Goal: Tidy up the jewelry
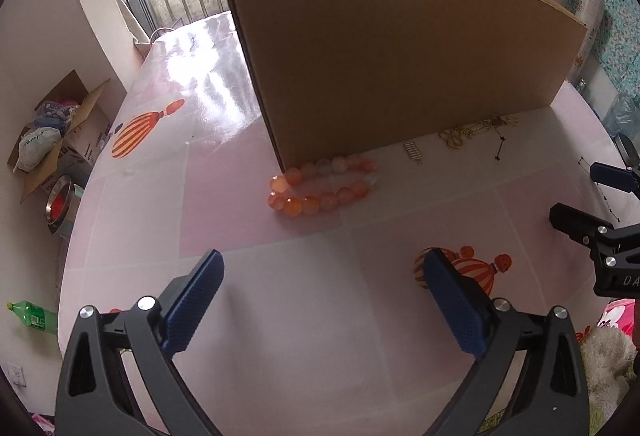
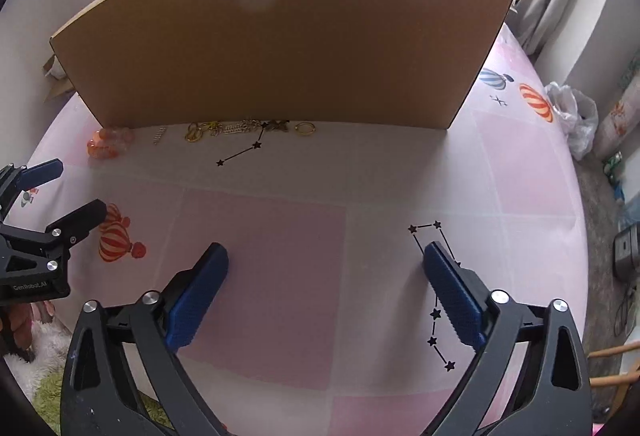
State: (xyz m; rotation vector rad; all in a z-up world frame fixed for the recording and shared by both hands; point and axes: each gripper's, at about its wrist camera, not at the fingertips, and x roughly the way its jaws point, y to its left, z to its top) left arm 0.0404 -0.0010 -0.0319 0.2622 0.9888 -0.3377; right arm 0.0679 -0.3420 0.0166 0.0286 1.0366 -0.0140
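An orange bead bracelet (image 1: 322, 186) lies on the pink tablecloth at the foot of a tall cardboard box (image 1: 392, 56). To its right lie a small silver piece (image 1: 412, 151) and a tangle of gold chains (image 1: 476, 130). In the right wrist view the bracelet (image 2: 109, 143) sits at the box's left corner, then the silver piece (image 2: 159, 135), gold chains (image 2: 232, 128) and a gold ring (image 2: 305, 128) along the box (image 2: 280, 44). My left gripper (image 1: 322, 266) hangs open above the cloth, short of the bracelet, nothing between its fingers. My right gripper (image 2: 326, 256) is open over bare cloth.
The table (image 1: 280, 316) carries a pink checked cloth with balloon and star prints. Its left edge drops to a floor with an open carton (image 1: 60, 132), a metal bowl (image 1: 60, 206) and a green bottle (image 1: 32, 317). A plastic bag (image 2: 576, 116) lies past the right edge.
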